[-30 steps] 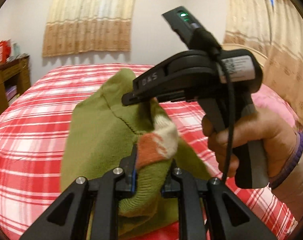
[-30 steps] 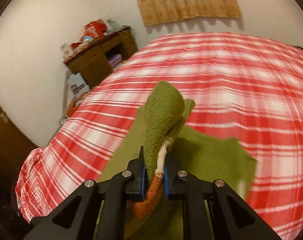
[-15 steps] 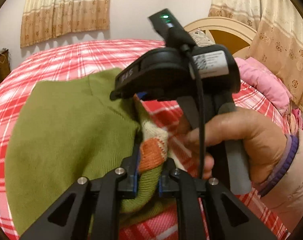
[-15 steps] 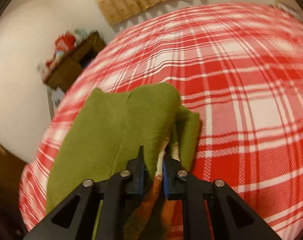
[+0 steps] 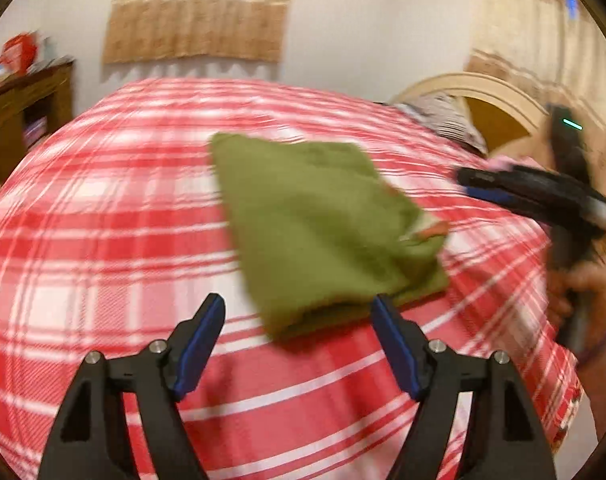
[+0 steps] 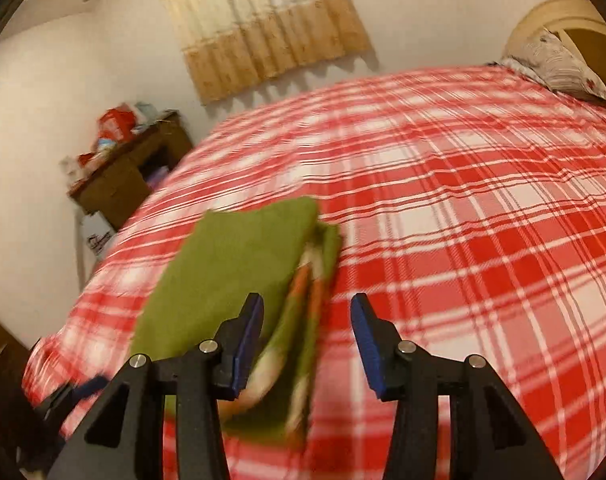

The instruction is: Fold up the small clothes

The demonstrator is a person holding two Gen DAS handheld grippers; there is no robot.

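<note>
A small green knitted garment (image 5: 319, 224) lies folded flat on the red plaid bed (image 5: 103, 240). Its orange and cream hem peeks out at the right corner. My left gripper (image 5: 297, 304) is just short of the near fold, its jaws opening, with no cloth pinched between the blue pads. In the right wrist view the garment (image 6: 239, 256) lies left of centre. My right gripper (image 6: 307, 300) hovers over its striped edge, jaws opening, pads clear of the cloth. In the left wrist view the right gripper (image 5: 483, 186) is held by a hand (image 5: 583, 284) at the right.
A wooden desk (image 6: 131, 176) with red packages stands by the wall at the bed's far left. A pillow (image 5: 451, 120) and a cream headboard (image 5: 483, 92) are at the far right. Curtains (image 6: 263, 28) hang on the back wall. Bare plaid bedding (image 6: 463, 240) stretches right of the garment.
Both grippers were shut on the garment's striped hem; now both have let go and drawn back. The garment has dropped onto the bed and lies folded.
</note>
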